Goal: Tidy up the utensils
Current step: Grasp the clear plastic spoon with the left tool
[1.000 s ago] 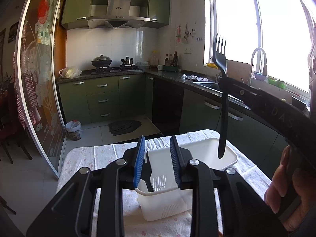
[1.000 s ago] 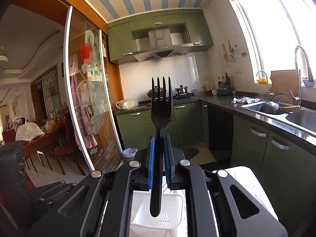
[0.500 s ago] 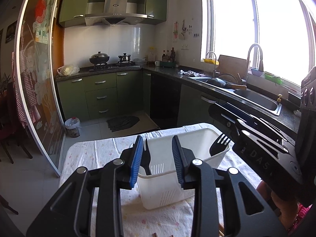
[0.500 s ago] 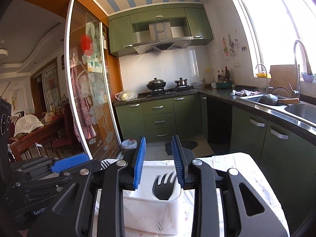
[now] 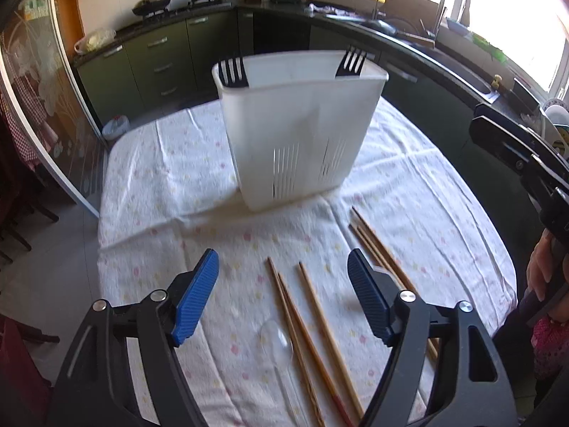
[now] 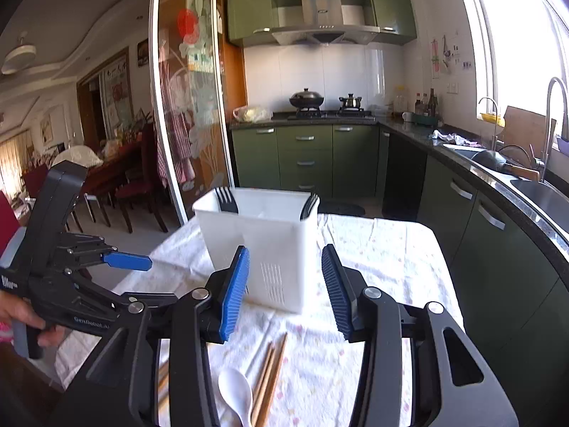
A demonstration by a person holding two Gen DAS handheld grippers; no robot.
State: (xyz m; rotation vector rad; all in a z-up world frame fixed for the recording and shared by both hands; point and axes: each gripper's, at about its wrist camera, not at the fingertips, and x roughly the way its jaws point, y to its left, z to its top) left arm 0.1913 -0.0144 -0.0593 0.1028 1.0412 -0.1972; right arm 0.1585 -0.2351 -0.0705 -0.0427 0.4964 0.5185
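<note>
A white utensil caddy [image 5: 298,135] stands on the table with two black forks in it, one at its left end [image 5: 233,73] and one at its right end [image 5: 350,66]. It also shows in the right wrist view [image 6: 263,242], with the forks [image 6: 225,199] [image 6: 309,206]. Several wooden chopsticks [image 5: 309,323] and a clear spoon [image 5: 277,338] lie near me. A white spoon [image 6: 234,395] lies beside chopsticks [image 6: 270,373]. My left gripper [image 5: 281,295] is open and empty above the chopsticks. My right gripper [image 6: 284,291] is open and empty in front of the caddy.
The table wears a white flowered cloth [image 5: 167,178]. More chopsticks [image 5: 377,249] lie to the right. Green kitchen cabinets [image 6: 306,160], a counter with a sink [image 6: 533,185] and a glass sliding door [image 6: 185,106] surround the table.
Both grippers opened wide and pulled back and down from the caddy. The fork dropped by the right gripper now stands in the caddy's right end.
</note>
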